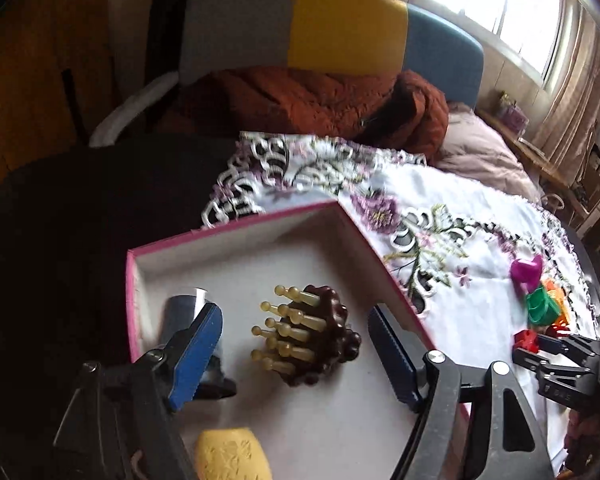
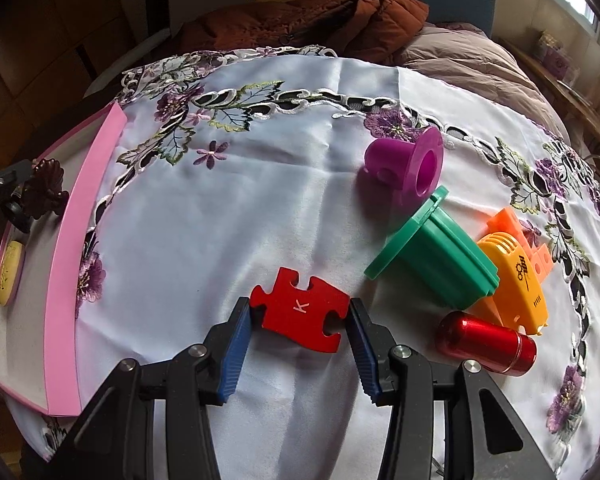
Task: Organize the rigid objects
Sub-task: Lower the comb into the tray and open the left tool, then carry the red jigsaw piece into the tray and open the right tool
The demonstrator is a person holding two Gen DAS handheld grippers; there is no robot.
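Observation:
A pink-rimmed box (image 1: 236,226) holds a dark brown comb with yellow pins (image 1: 308,336), a grey-blue cylinder (image 1: 184,308) and a yellow oval piece (image 1: 232,456). My left gripper (image 1: 296,356) hangs open over the box, empty, its fingers either side of the comb. My right gripper (image 2: 300,344) is shut on a red puzzle piece marked K (image 2: 300,308) at the level of the white cloth. The box also shows at the left of the right wrist view (image 2: 84,248).
To the right of the puzzle piece lie a purple spool (image 2: 404,164), a green flanged cup (image 2: 432,252), orange and yellow plastic parts (image 2: 516,276) and a red metal cylinder (image 2: 488,344). The embroidered white cloth (image 2: 260,160) covers the table. A rust-brown jacket (image 1: 308,100) lies beyond.

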